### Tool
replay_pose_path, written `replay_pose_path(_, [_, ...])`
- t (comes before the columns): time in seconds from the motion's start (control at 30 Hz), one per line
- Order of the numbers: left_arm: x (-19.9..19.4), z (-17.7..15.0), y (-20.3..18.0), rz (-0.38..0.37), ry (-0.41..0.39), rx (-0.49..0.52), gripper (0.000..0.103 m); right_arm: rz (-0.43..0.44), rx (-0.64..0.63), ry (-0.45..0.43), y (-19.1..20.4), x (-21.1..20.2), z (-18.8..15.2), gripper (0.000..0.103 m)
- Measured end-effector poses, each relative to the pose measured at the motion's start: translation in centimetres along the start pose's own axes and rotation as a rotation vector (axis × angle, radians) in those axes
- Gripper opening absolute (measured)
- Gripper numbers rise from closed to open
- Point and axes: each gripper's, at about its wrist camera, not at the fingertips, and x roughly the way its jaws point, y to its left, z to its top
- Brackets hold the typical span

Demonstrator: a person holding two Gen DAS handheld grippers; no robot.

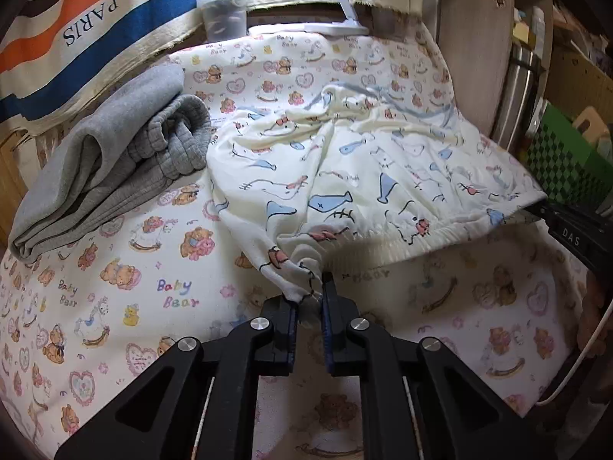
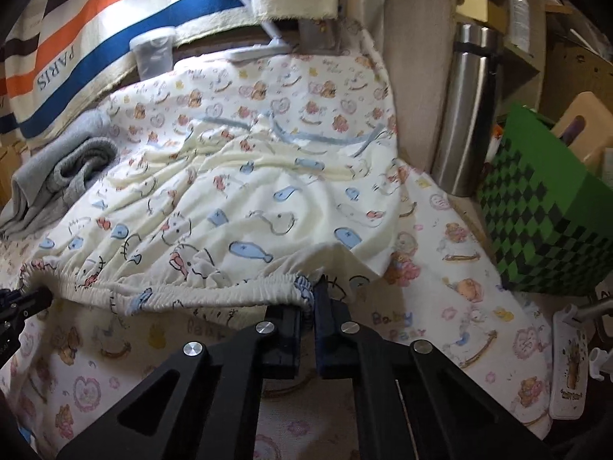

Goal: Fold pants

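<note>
Cream pants (image 1: 345, 153) printed with cats and blue fish lie spread on the bear-print sheet (image 1: 115, 268). Their gathered elastic waistband (image 2: 172, 280) faces me, lifted a little off the sheet. My left gripper (image 1: 308, 291) is shut on the waistband's left corner, and the cloth bunches between its pads. My right gripper (image 2: 308, 297) is shut on the waistband's right end. Each gripper also shows at the edge of the other view: the right gripper (image 1: 540, 209) and the left gripper (image 2: 38, 295). The pants (image 2: 230, 199) stretch between them, and the legs run away toward the back.
A folded grey garment (image 1: 115, 161) lies at the left on the sheet. Behind are a striped "PARIS" towel (image 1: 95, 19), a clear plastic tub (image 1: 226, 11) and a white stand base (image 1: 333, 27). A steel flask (image 2: 467, 115) and a green checked box (image 2: 544, 211) stand at the right.
</note>
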Motion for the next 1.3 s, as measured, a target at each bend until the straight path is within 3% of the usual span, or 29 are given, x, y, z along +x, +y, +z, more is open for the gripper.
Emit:
replay_pose_path(0.43, [-4.1, 1.5, 0.0, 0.010, -0.126, -0.021, 0.009, -0.099, 0.046, -0.206, -0.5, -6.7, 1.7, 0.005])
replay_pose_path(0.47, [-4.4, 1.6, 0.0, 0.016, -0.135, -0.025, 0.008, -0.108, 0.058, -0.216, -0.8, -7.1, 1.8, 0.005])
replay_pose_path(0.5, [-4.8, 1.7, 0.2, 0.042, -0.148, -0.030, 0.000, -0.117, 0.076, -0.230, -1.1, -7.7, 1.9, 0.005])
replay_pose_path(0.53, [-5.3, 1.7, 0.3, 0.081, -0.174, -0.034, 0.000, -0.122, 0.089, -0.241, -1.4, -8.1, 1.9, 0.005])
replay_pose_path(0.6, [-5.9, 2.0, 0.7, 0.092, -0.208, -0.044, 0.000, -0.167, 0.097, -0.275, -1.8, -8.9, 2.0, 0.005])
replay_pose_path(0.67, [-5.5, 2.5, 1.4, 0.046, -0.186, -0.064, 0.000, -0.143, 0.096, -0.267, -2.1, -8.7, 2.2, 0.005])
replay_pose_path(0.8, [-3.9, 2.5, 1.0, 0.081, -0.166, -0.043, 0.000, -0.141, 0.059, -0.217, -1.2, -6.8, 2.1, 0.005])
replay_pose_path(1.0, [-1.9, 2.0, 0.7, 0.055, -0.110, -0.053, 0.000, -0.149, 0.074, -0.146, -1.9, -5.0, 1.1, 0.005])
replay_pose_path(1.1, [-1.2, 2.0, 0.7, 0.049, -0.099, -0.064, 0.000, -0.173, 0.096, -0.118, -3.0, -4.6, 0.7, 0.020])
replay_pose_path(1.17, [-1.0, 1.9, 0.8, 0.047, -0.096, -0.067, 0.000, -0.185, 0.108, -0.119, -3.8, -4.8, 0.3, 0.039])
replay_pose_path(1.27, [-0.7, 1.9, 0.8, 0.064, -0.098, -0.061, 0.005, -0.217, 0.110, -0.120, -4.8, -5.2, -0.1, 0.041])
replay_pose_path(1.3, [-0.7, 1.9, 0.9, 0.063, -0.097, -0.063, 0.011, -0.223, 0.110, -0.116, -5.1, -5.3, -0.2, 0.041])
